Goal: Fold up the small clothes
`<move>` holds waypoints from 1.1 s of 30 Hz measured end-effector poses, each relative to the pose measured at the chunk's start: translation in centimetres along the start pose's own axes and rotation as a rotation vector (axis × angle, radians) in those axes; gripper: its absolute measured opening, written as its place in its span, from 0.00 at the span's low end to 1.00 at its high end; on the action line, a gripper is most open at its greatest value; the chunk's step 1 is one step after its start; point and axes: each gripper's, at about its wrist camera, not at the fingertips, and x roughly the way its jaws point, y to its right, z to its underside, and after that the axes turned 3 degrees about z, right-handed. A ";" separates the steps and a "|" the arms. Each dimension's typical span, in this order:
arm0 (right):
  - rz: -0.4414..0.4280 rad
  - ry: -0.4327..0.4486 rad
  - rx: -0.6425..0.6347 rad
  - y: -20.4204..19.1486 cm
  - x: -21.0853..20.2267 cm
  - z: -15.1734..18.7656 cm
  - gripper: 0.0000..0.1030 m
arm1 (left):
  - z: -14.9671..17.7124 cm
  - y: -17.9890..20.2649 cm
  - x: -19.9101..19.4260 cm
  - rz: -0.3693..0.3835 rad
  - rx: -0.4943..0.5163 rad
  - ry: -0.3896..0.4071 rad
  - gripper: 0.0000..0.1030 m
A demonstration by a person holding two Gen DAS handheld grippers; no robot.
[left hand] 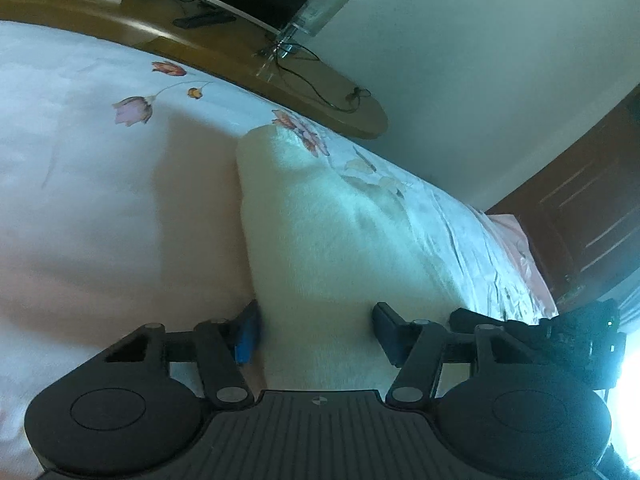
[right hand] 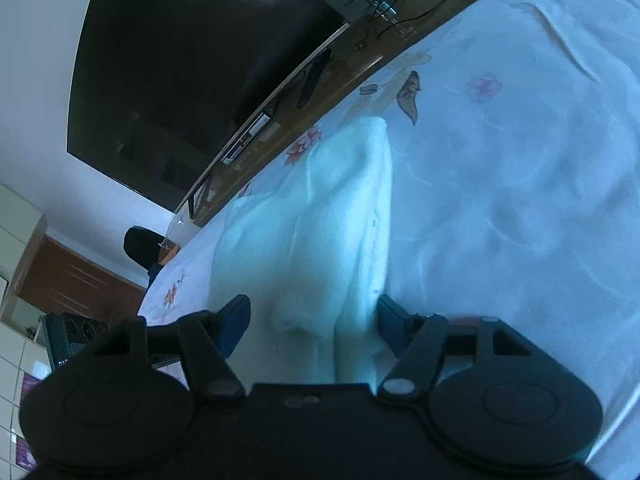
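My left claw (left hand: 316, 332) hangs low over a white, fluffy, towel-like small cloth (left hand: 320, 232) that lies on a pale bedsheet printed with pink and orange flowers (left hand: 100, 168). Its blue-padded fingers (left hand: 246, 336) stand wide apart, one just outside the cloth's left edge and the other over the fabric, so nothing is pinched. I judge I hold them spread like this to straddle the near edge before closing on it.

My right claw (right hand: 310, 324) is spread as well, with a raised fold of the same cloth running up between the fingers. The right finger seems to touch the fabric, but I cannot tell whether it presses. From this side the cloth lies bunched in long ridges, its far end reaching toward the edge of the bed nearest a brown wooden shelf (left hand: 224, 52) with a black flat screen (right hand: 192, 80) above it.

The cloth runs lengthwise away from both claws, and I work from its near end. With ridges not yet flat, I judge the fold is at an early stage. The next move calls for catching both near corners evenly. Thick pile may slip or drag the layer beneath it.
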 end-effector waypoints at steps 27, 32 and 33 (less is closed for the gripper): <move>0.193 0.128 -0.347 -12.4 -1.4 1.0 0.32 | -3.0 6.2 -7.1 -0.113 0.262 0.110 0.32; 0.160 0.132 -0.393 -16.7 -1.3 2.3 0.32 | -2.7 5.2 -12.1 -0.147 0.253 0.151 0.32; 0.152 0.126 -0.399 -17.5 -1.1 2.7 0.32 | -2.5 4.7 -13.3 -0.157 0.249 0.154 0.32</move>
